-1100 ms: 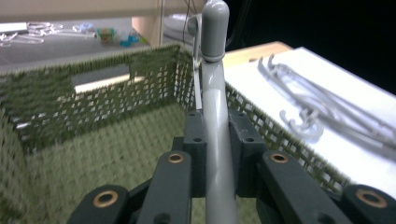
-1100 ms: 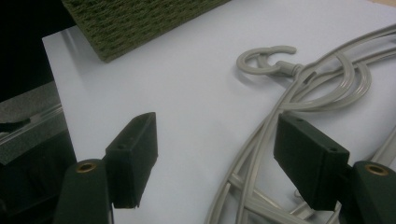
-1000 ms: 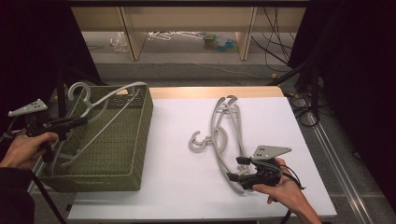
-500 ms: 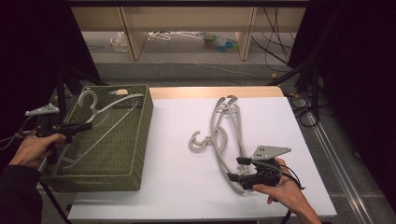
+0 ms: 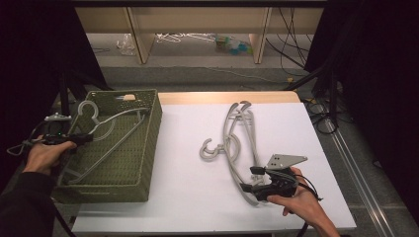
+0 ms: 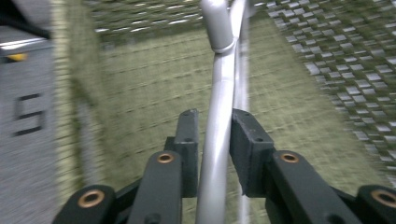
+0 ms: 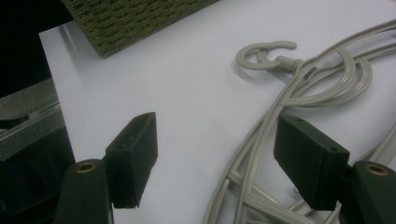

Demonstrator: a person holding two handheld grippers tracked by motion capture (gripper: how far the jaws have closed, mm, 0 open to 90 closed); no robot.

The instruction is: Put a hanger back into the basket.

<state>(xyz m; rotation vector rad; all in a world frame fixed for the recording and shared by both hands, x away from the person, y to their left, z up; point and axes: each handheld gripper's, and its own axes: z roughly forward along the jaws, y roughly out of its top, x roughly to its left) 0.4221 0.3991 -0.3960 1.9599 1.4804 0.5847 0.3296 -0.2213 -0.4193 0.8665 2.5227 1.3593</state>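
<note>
Lowered since the earlier frame, grey hanger (image 5: 106, 136) now lies inside green basket (image 5: 150, 143), left gripper (image 6: 212, 135) jaws just easing apart around its bar, right gripper (image 7: 217, 156) spread wide over hanger pile (image 5: 237, 143) on white worktop (image 5: 188, 182), basket interior blurred.

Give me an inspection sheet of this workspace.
Surface: white table, bare apart from the job's things.
Job's things: grey hanger lies in the green basket; hanger pile lies on the table.
Clutter: nothing seen on the table.
Grippers: left claw, jaws just been opening, loosely around the grey hanger; right claw open over the pile.
Cables: left cable trails from the left claw; floor cables behind.
Surroundings: wooden shelf, dark sides.
</note>
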